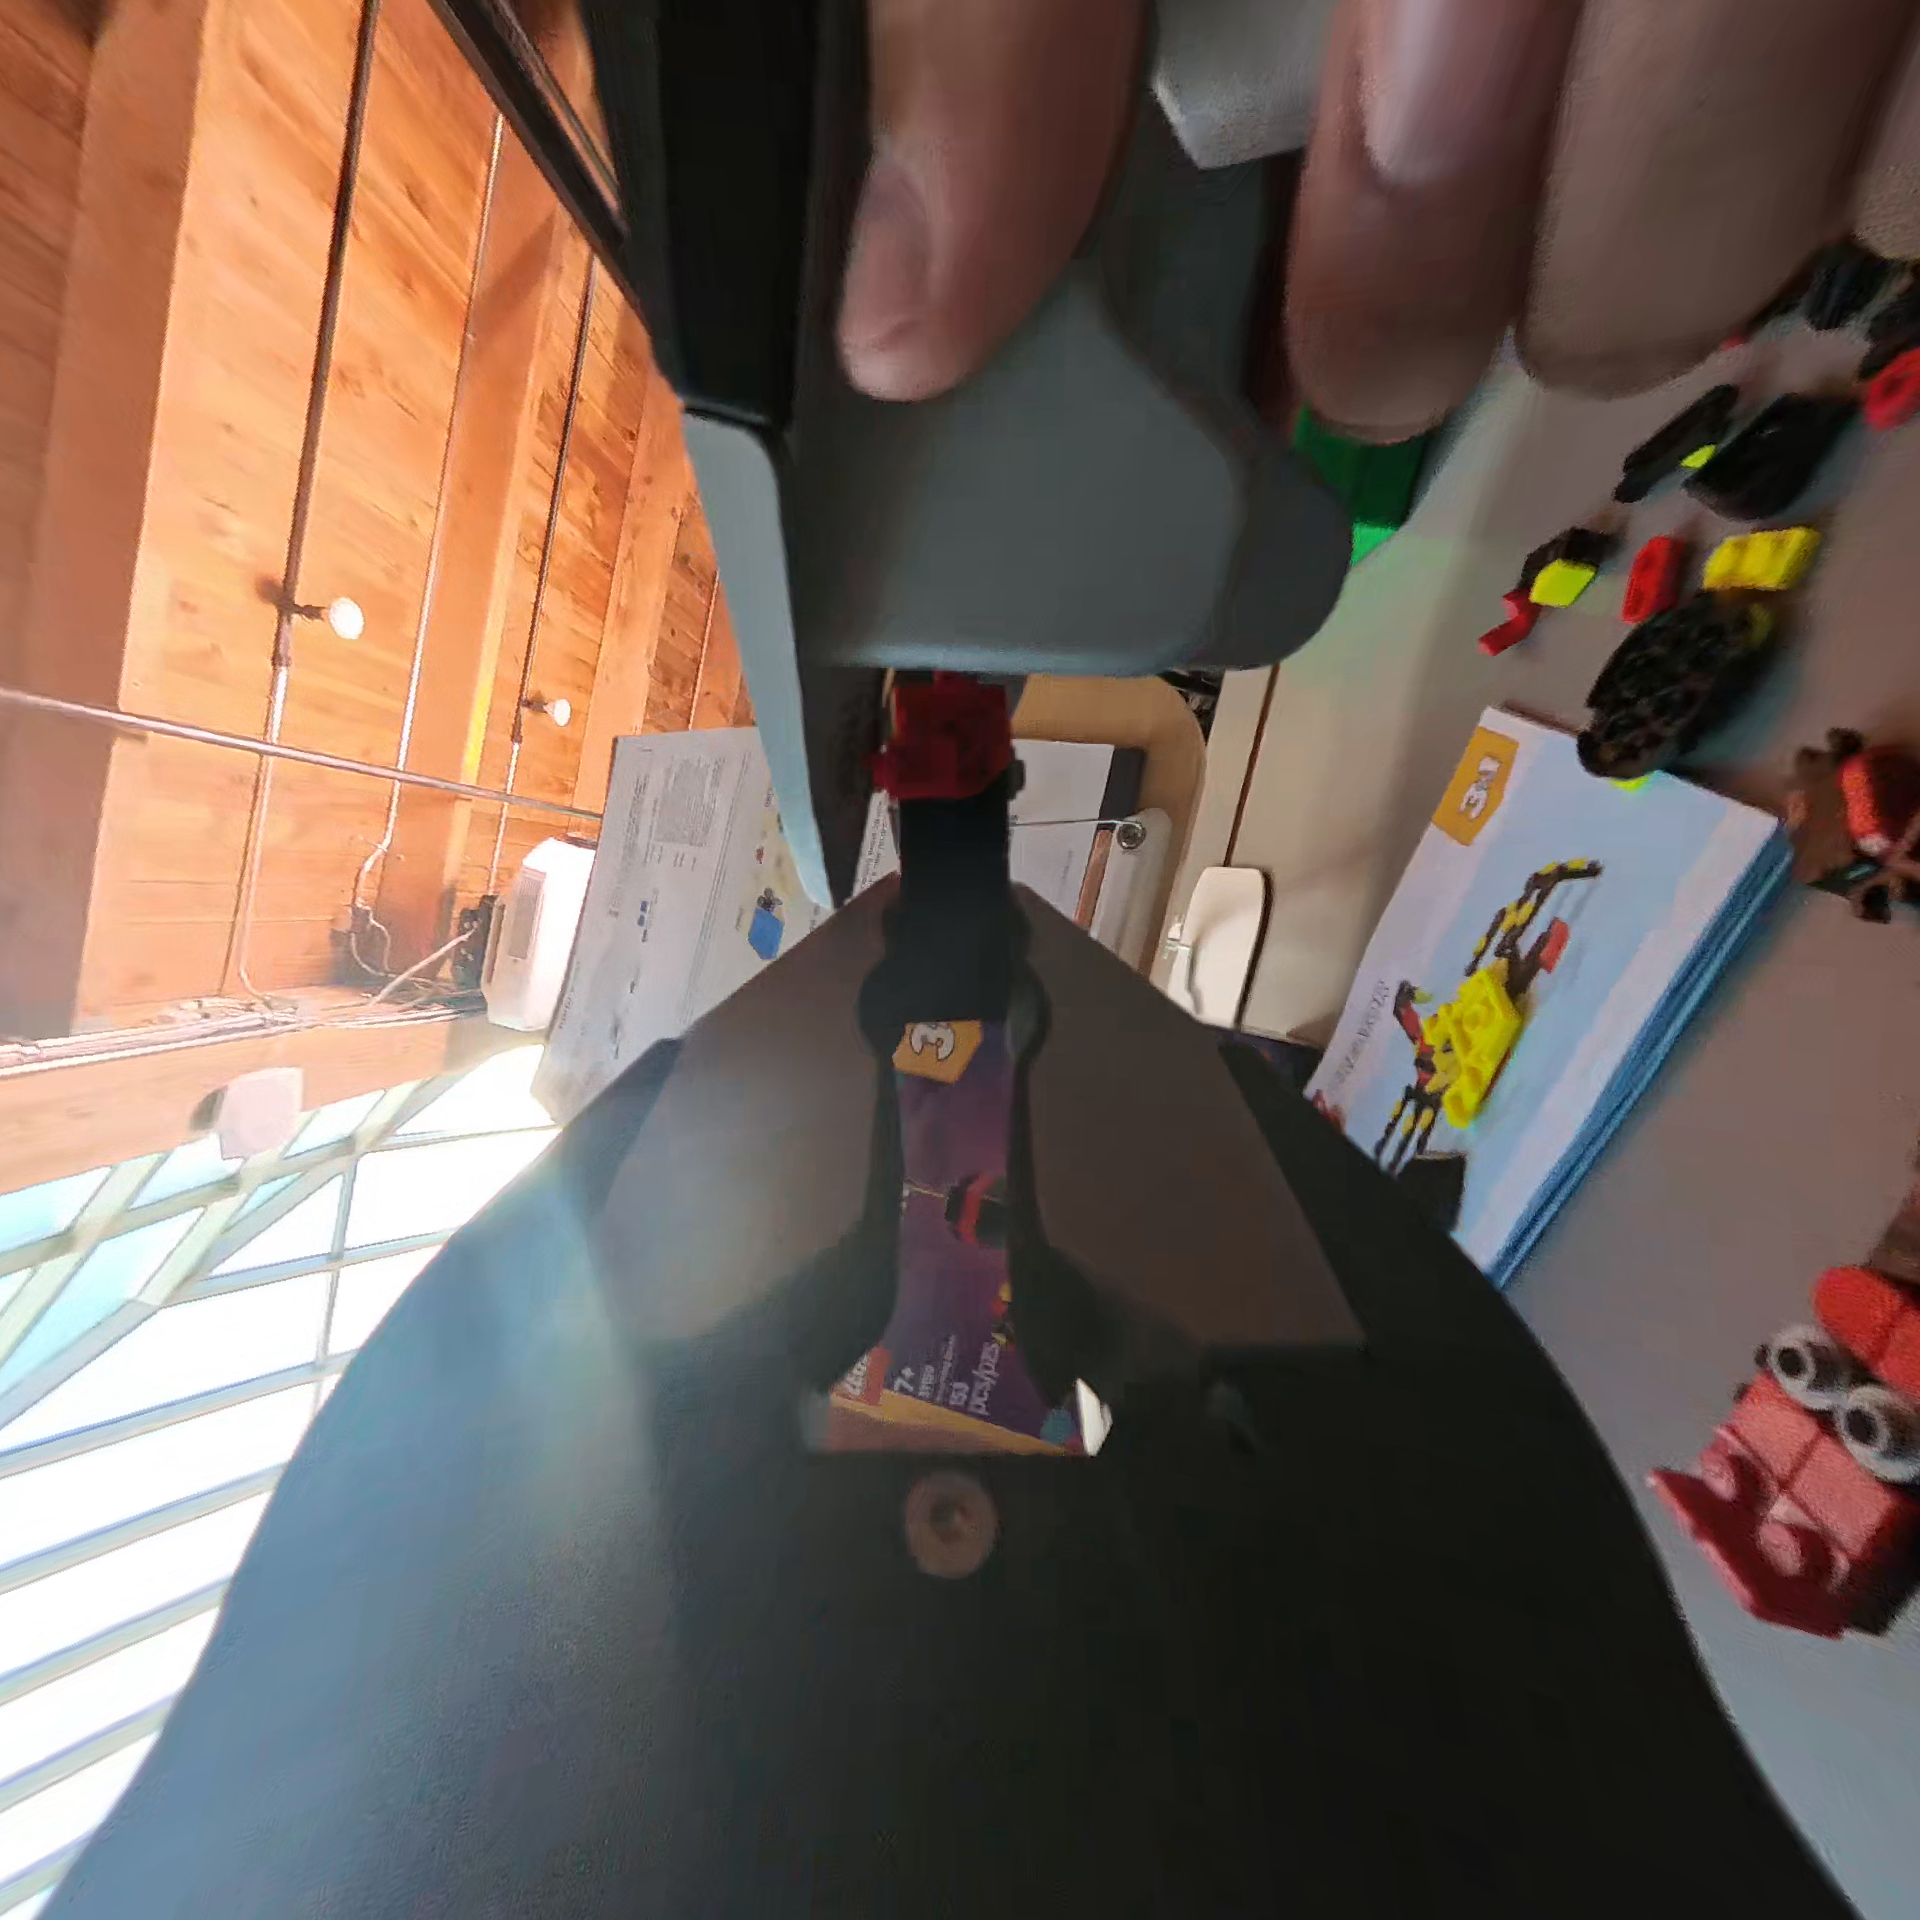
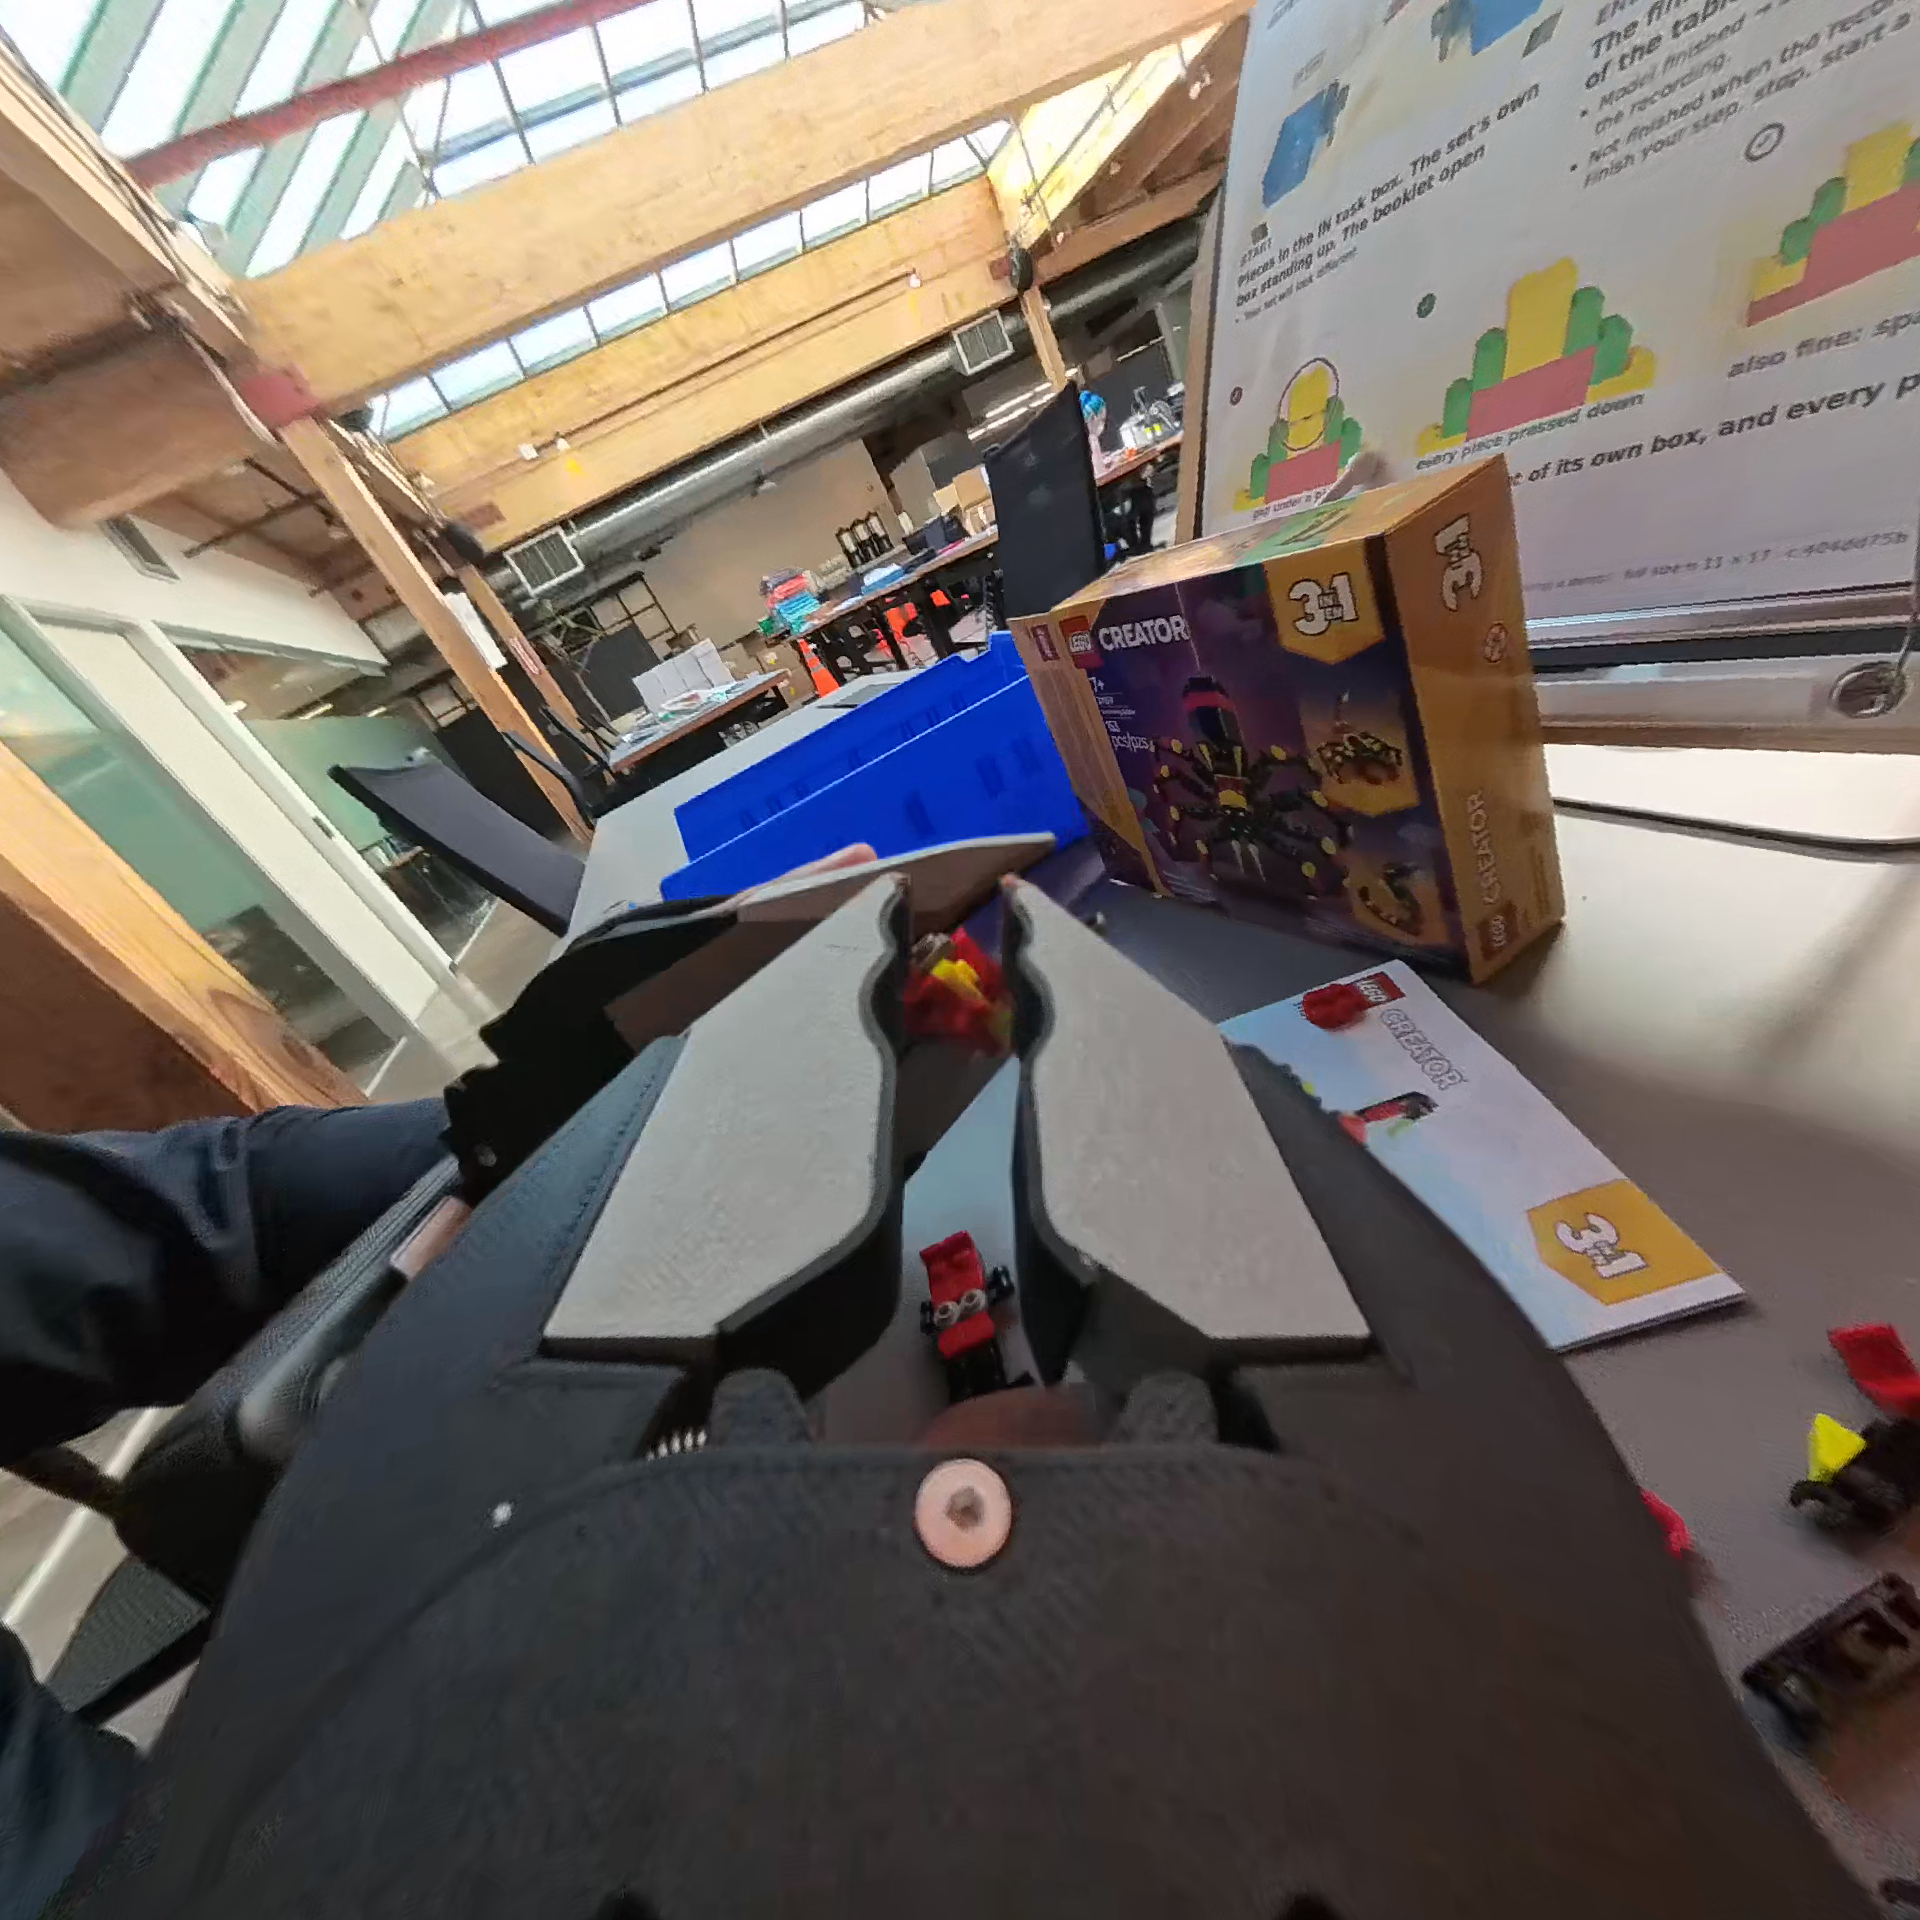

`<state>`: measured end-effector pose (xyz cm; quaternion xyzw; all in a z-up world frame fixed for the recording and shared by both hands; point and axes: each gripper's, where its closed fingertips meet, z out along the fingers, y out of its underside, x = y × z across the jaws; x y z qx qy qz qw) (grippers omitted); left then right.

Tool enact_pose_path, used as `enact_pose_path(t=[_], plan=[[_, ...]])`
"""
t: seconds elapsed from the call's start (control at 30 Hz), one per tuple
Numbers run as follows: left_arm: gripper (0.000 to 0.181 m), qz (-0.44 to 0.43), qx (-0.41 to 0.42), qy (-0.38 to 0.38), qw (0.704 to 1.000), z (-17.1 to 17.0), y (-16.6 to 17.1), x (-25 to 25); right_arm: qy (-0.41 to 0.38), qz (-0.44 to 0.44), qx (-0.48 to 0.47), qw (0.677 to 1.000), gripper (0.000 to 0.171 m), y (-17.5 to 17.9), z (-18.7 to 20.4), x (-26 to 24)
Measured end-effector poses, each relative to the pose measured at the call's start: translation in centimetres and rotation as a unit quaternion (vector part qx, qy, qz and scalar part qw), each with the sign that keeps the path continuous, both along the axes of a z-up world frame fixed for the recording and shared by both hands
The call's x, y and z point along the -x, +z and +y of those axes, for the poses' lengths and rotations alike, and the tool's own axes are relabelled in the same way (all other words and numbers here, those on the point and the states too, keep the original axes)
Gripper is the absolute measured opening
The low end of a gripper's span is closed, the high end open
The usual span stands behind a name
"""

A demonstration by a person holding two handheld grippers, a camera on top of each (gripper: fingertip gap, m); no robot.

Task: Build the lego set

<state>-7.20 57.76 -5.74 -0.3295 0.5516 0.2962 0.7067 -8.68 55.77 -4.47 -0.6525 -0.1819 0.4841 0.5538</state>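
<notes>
My left gripper [image 1: 951,914] is shut on a black piece topped with a red block [image 1: 940,743], held up off the table. My right gripper [image 2: 956,894] meets it from the other side. Its grey fingers are closed on a small red and yellow piece [image 2: 951,992] between its tips. In the left wrist view the right gripper [image 1: 935,675] sits just above the red block, with a person's fingers [image 1: 935,208] on it. The left gripper [image 2: 966,883] shows behind the right one's tips. How the two pieces join is hidden.
The set's box [image 2: 1299,748] stands behind, next to a blue bin [image 2: 883,758]. A booklet [image 2: 1486,1153] lies on the table. A small red build with eyes [image 2: 961,1309] sits below my fingers. Loose pieces [image 1: 1714,520] and a red build [image 1: 1818,1455] lie nearby. Both grippers' tips are close together, under 4 cm apart.
</notes>
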Motion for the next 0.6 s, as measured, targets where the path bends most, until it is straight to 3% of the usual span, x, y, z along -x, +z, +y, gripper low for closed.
enact_pose_path(t=[0.13,0.2,0.27,0.33,0.43,0.5,0.6], plan=[[0.011,-0.044,0.110,-0.013,0.993,0.8,-1.2,0.2,0.022,-0.002,-0.010,1.000,0.000,0.1,-0.2,-0.6],[0.011,-0.057,0.185,-0.024,0.981,1.3,-2.5,0.7,-0.024,0.003,-0.016,1.000,0.000,0.4,0.8,-2.1],[0.012,-0.084,0.322,-0.068,0.941,0.7,-4.5,0.5,-0.039,-0.014,-0.036,0.998,0.017,0.7,1.1,-3.0],[0.012,-0.087,0.432,-0.096,0.893,-0.1,-5.9,0.5,-0.021,-0.072,-0.077,0.994,0.017,0.4,0.4,-2.8],[0.012,-0.107,0.506,-0.103,0.850,-0.3,-6.0,1.0,-0.004,-0.209,-0.142,0.968,0.030,-1.7,-0.3,-2.1],[0.012,-0.099,0.546,-0.111,0.824,-1.2,-6.5,0.8,-0.016,-0.273,-0.201,0.941,0.030,-2.3,-0.7,-1.6],[0.011,-0.050,0.582,-0.113,0.804,-2.8,-7.9,0.6,0.011,-0.299,-0.265,0.917,0.020,-2.5,-2.4,-0.2]])
